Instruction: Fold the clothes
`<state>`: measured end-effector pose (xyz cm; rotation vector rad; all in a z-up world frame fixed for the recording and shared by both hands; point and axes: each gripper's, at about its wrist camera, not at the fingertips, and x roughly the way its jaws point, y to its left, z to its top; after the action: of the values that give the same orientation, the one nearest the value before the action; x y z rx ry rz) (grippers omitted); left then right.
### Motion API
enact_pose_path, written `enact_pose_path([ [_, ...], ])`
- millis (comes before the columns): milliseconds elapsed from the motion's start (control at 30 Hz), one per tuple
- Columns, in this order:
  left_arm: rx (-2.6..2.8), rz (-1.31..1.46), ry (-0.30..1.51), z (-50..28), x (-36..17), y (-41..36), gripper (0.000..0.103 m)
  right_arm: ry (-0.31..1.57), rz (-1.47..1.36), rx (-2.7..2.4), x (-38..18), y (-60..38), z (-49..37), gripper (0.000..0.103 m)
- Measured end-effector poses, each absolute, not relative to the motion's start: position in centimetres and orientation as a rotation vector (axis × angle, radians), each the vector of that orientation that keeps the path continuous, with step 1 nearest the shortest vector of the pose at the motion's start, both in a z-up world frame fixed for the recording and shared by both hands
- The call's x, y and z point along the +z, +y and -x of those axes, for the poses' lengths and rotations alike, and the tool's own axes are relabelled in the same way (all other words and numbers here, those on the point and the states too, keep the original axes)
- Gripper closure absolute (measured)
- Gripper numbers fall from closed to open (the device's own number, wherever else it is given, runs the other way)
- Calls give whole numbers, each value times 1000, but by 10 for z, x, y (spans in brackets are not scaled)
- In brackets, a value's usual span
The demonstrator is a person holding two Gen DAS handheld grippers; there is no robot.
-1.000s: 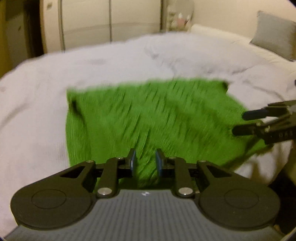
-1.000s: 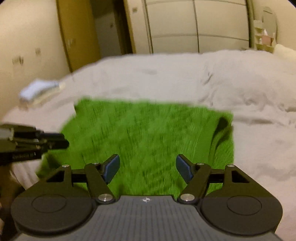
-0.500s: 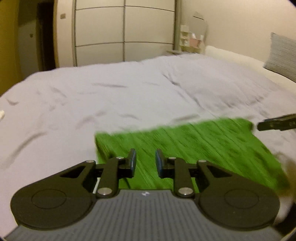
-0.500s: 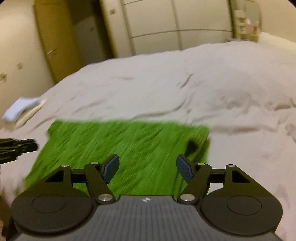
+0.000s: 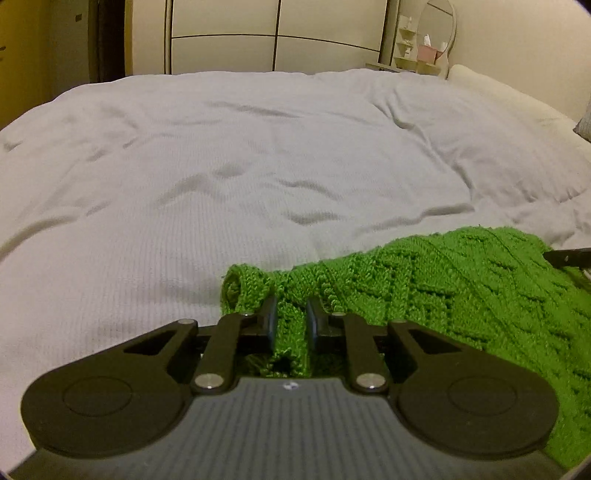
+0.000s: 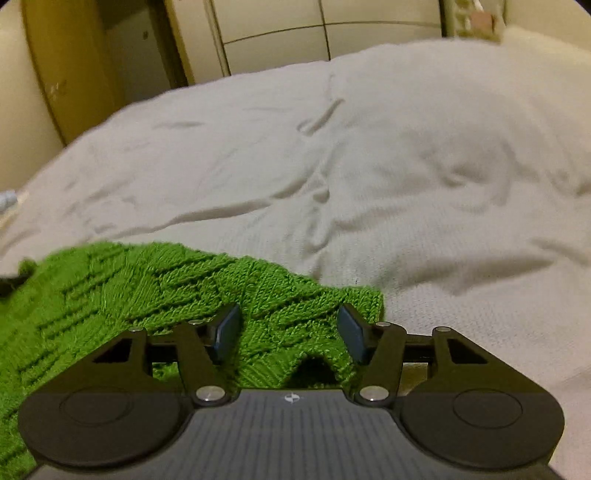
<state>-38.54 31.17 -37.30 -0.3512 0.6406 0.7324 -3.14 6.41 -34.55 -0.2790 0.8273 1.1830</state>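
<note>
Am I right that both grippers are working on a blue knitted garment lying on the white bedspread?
Not quite: the knitted garment is green, not blue, as both wrist views show. The rest holds: left gripper and right gripper both straddle its edge on the white bedspread.

White bedspread (image 5: 258, 166), panelled wardrobe (image 5: 277, 33), oval mirror (image 5: 437, 22) behind.

Left gripper (image 5: 290, 319) pitched downward, jaws narrowed to a slim gap, just been closing, blue pads (image 5: 272, 325) pressed on a bunched corner of the green knit (image 5: 461, 288). Right gripper (image 6: 288, 328) pitched downward at the knit's other near corner, jaws half spread, just been closing, pads (image 6: 352, 332) flanking a raised fold, contact unclear.
</note>
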Motion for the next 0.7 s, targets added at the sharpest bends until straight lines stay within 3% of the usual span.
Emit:
enact_pose_path([
  [133,752,344,618,394,-349,297,87,820,275,1156,-326,57,32,48],
  [333,716,257,559,422,-310,216,87,745,207,1189,-279,3,79,45],
  [700,712,233,696,435,-351,114,86,763,261,1184,-293,-69,183,49],
])
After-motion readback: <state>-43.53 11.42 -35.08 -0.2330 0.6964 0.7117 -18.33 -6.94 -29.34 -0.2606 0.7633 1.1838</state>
